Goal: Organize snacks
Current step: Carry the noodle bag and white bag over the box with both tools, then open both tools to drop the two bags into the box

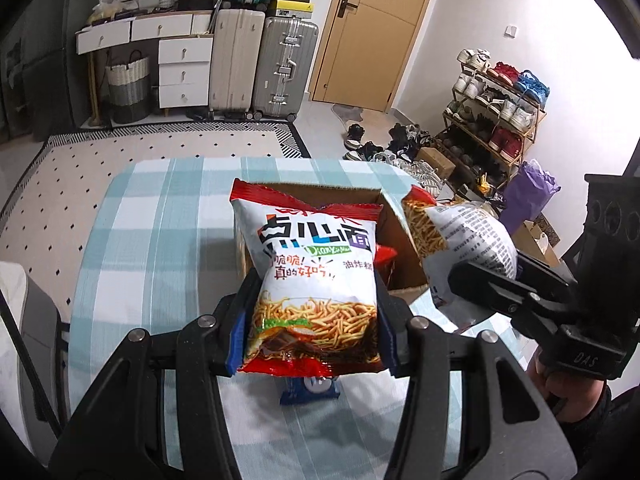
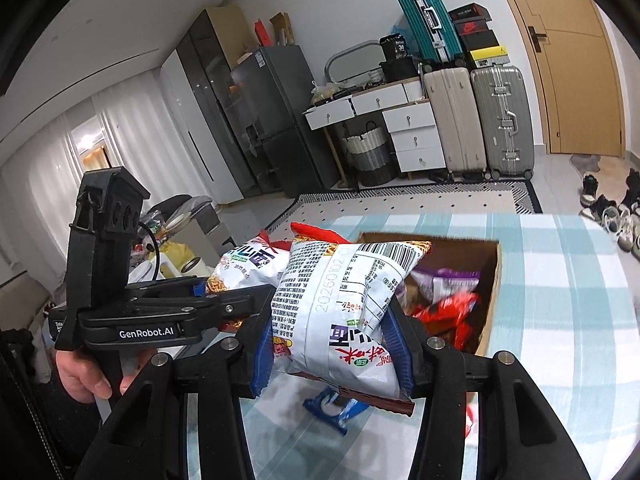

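Above the checked tablecloth [image 1: 160, 216], both grippers hold snack bags over/near an open cardboard box [image 1: 400, 240].

L gripper [image 1: 312, 316]: blue-padded fingers [image 1: 236, 332] clamped on the lower sides of a noodle-snack bag, front side up [image 1: 316, 276]. Bag is white w/ red top & bottom edges, fried-noodle pic at the bottom. It's lifted off the table; its top end reaches over the box's near-left corner.

R gripper [image 2: 332, 344]: fingers [image 2: 264, 344] closed on a second noodle-snack bag, back side up [image 2: 340, 304], barcode + printed text showing. Held off the table, beside the box's left wall, tilted.

In L wrist view the two bags are near each other, not touching; in R wrist view the second bag overlaps the first, contact can't be judged.

Box holds other snacks: red packets [image 2: 452, 312] & a purple packet [image 2: 444, 280], blurry. A small blue packet [image 2: 336, 408] lies on the cloth under the held bags, near the box's near edge.
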A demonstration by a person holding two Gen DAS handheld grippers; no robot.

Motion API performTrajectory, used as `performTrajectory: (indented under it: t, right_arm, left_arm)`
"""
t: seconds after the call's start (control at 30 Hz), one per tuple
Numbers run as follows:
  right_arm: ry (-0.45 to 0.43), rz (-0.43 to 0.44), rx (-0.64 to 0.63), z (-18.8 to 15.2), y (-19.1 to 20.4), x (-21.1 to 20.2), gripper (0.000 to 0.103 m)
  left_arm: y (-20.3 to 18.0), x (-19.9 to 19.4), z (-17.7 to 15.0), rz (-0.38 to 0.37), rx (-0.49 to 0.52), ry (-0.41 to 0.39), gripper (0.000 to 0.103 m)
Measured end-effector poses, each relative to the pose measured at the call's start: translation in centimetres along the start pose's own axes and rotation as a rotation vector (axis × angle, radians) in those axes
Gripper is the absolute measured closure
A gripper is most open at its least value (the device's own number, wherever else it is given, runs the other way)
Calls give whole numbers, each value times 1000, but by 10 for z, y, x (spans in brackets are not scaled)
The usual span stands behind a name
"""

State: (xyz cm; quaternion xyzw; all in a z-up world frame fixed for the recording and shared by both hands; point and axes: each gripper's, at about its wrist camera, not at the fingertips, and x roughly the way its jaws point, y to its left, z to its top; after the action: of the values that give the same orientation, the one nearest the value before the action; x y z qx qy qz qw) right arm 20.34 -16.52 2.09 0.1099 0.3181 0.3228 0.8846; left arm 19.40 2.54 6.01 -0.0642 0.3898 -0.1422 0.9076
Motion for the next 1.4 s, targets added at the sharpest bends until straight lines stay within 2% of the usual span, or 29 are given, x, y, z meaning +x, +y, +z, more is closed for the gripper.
performTrajectory:
  t: [0.27,0.5,1.03,1.17,1.27,1.3,1.33,1.4]
  right_arm:
    - [-2,-17,-8,25,-8,9,55]
    - [10,-30,0,42,-26,27,54]
    - [53,-72,42,43,-60,73,54]
    - [64,-92,58,43,-69,80,52]
    - [51,-106,79,43,-75,80,44]
    - [50,-110,83,43,-77,79,41]
    - [47,-107,86,43,-79,78,35]
    - [39,-105,79,43,-80,74,35]
  left_arm:
    - [-10,25,35,16,17,2,55]
    - [-2,57,52,20,-24,15,55]
    - [4,135,66,1,-12,80,55]
    - [6,146,69,-19,-40,86,54]
    - [8,151,71,-4,-54,91,46]
    - [12,152,72,4,-68,93,35]
    - [15,151,72,-15,-83,90,31]
    - [18,146,72,-26,-91,76,29]
